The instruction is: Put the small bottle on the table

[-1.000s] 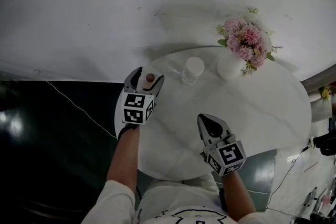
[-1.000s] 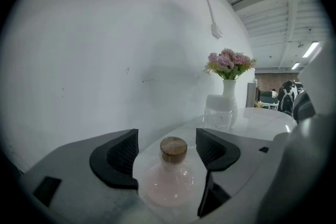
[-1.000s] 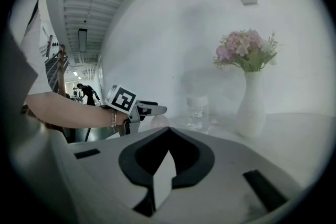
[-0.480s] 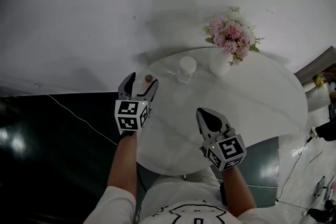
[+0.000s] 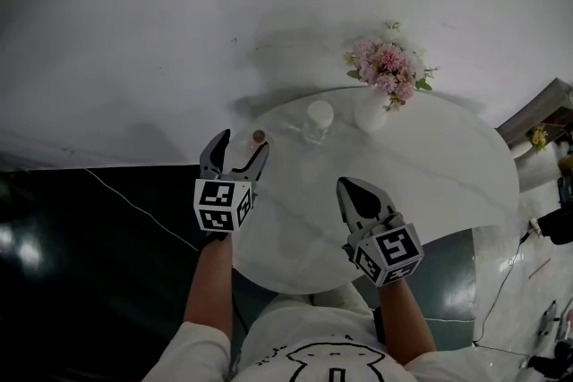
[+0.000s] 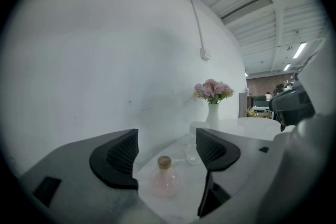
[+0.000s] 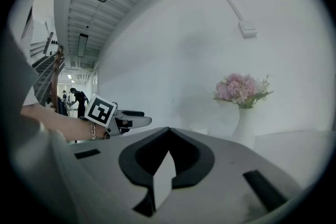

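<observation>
The small pink round-bodied bottle (image 5: pixel 259 137) with a cork stopper stands upright on the round white marble table (image 5: pixel 430 165), near its left edge. My left gripper (image 5: pixel 242 144) is open just short of it, its right fingertip beside the bottle and not touching it. In the left gripper view the bottle (image 6: pixel 165 180) stands free on the table between and just past the two dark pads (image 6: pixel 116 159) of the left gripper (image 6: pixel 167 135). My right gripper (image 5: pixel 360 191) hovers over the near part of the table, shut and empty; its jaws (image 7: pixel 168 132) meet in its own view.
A clear glass (image 5: pixel 318 119) stands behind the bottle. A white vase of pink flowers (image 5: pixel 383 72) is at the back of the table against the white wall. Dark floor lies left of the table, and a thin cable (image 5: pixel 134 192) runs across it.
The left gripper has drawn back toward me, open, and the bottle that stood between its jaws now stands free just past its tips. The right gripper has barely moved.
</observation>
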`<state>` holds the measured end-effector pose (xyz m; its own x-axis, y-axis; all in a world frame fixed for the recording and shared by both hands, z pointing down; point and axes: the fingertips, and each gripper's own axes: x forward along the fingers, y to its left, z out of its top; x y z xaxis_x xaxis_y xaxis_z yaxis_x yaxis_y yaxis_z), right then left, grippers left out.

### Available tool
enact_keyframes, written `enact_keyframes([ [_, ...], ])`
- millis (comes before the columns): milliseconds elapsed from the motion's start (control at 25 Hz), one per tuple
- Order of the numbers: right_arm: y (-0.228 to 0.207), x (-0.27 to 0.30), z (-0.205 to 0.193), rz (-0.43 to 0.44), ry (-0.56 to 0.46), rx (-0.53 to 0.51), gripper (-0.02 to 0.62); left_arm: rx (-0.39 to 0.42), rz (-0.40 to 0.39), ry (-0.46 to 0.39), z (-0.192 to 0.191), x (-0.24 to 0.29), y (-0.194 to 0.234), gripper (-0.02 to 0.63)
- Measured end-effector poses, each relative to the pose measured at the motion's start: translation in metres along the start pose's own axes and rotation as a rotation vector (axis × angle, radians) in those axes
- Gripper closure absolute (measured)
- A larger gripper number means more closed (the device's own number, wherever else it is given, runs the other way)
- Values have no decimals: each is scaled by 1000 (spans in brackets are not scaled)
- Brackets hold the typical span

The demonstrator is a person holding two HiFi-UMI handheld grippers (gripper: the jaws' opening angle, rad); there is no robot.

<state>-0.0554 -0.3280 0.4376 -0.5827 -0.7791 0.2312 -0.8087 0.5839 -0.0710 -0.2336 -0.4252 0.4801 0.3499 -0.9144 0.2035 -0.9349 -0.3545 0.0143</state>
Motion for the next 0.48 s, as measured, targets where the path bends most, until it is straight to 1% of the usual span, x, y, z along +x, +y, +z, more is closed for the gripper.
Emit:
enact_keyframes([
  [200,1,-7,14,0,-28,-14,604,17,6,-20,12,-14,-5,253],
  [480,2,-29,29,-4,-65,-37,603,33,8,-49,28,-44,-25,253],
])
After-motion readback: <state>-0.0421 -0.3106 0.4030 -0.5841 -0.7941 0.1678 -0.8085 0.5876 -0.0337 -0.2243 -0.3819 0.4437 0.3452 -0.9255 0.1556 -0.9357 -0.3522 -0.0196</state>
